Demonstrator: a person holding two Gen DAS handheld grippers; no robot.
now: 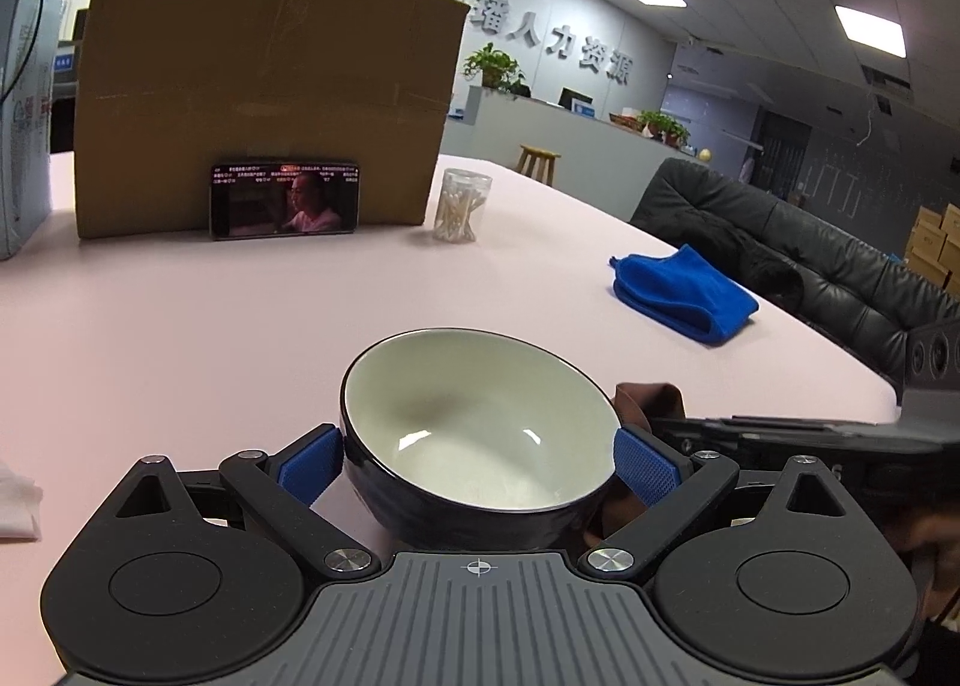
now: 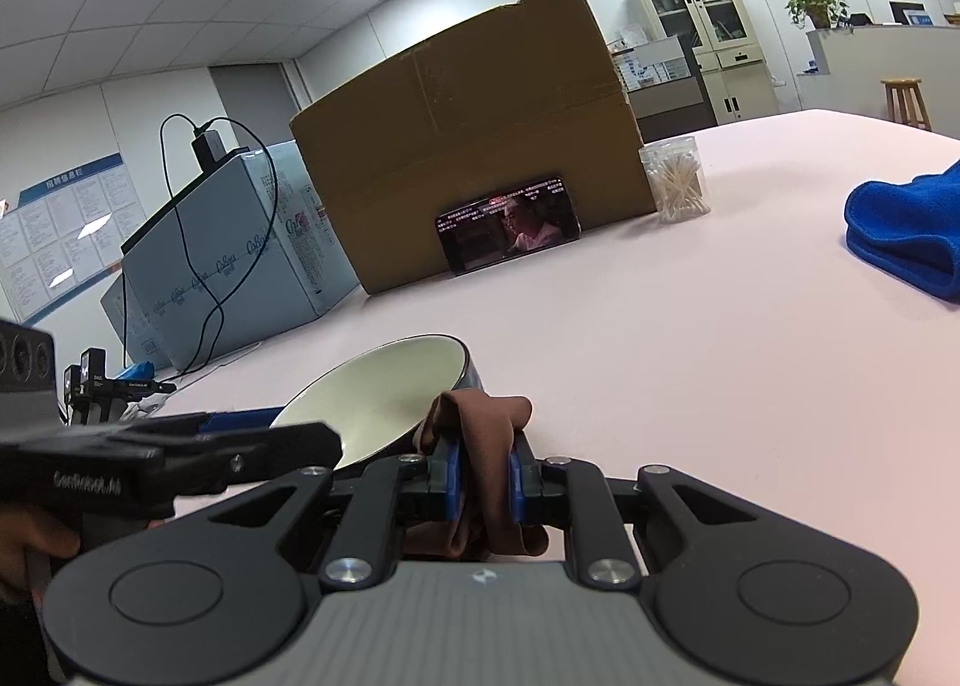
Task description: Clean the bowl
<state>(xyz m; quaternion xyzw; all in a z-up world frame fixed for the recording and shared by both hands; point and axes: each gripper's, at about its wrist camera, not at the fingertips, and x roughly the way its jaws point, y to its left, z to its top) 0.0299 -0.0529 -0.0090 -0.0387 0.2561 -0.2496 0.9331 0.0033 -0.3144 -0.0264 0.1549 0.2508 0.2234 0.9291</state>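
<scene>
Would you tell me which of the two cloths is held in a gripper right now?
The brown cloth, pinched in the right gripper beside the bowl that the left gripper holds. The blue cloth lies folded and untouched farther off on the table.

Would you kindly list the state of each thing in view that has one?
Bowl: tilted, empty, gripped.
Left gripper: shut on bowl.
Right gripper: shut on brown cloth.
Blue cloth: folded, on table.
Phone: screen on, leaning against box.
</scene>
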